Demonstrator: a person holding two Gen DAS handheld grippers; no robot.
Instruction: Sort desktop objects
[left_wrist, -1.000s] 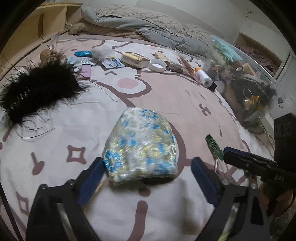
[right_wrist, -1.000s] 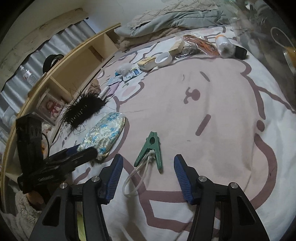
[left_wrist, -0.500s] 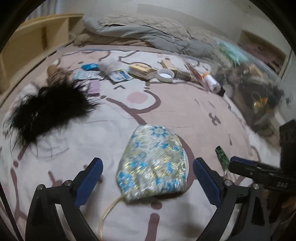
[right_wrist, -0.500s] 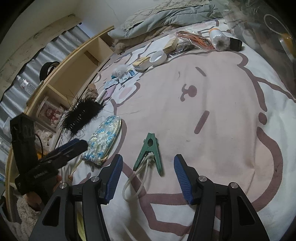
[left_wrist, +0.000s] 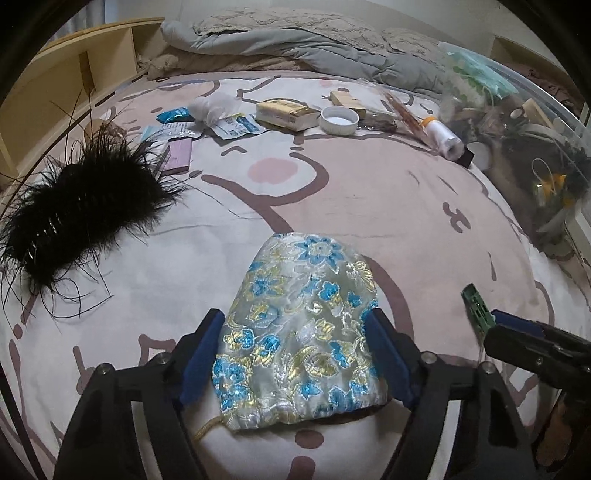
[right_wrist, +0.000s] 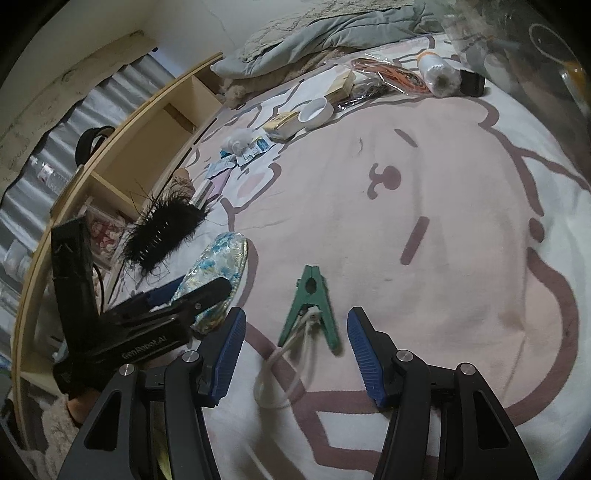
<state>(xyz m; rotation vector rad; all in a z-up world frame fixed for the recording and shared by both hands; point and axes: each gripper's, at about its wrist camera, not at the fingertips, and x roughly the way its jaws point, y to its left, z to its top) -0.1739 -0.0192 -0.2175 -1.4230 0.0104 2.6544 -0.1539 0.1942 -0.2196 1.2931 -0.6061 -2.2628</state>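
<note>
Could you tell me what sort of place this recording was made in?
Most likely a bedroom: the objects lie on a bed with a pink-and-white cartoon-print bedspread, a rumpled grey quilt is bunched at its far end, and a wooden shelf unit runs alongside it.

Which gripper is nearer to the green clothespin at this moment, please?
Right. The right gripper is open, its fingers flanking the green clothespin. The left gripper is off to the side, its fingers against the brocade pouch.

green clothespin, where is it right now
The green clothespin lies on the pink-and-white bedspread just ahead of the open right gripper, white cord trailing from it, with the floral brocade pouch to its left.
</note>
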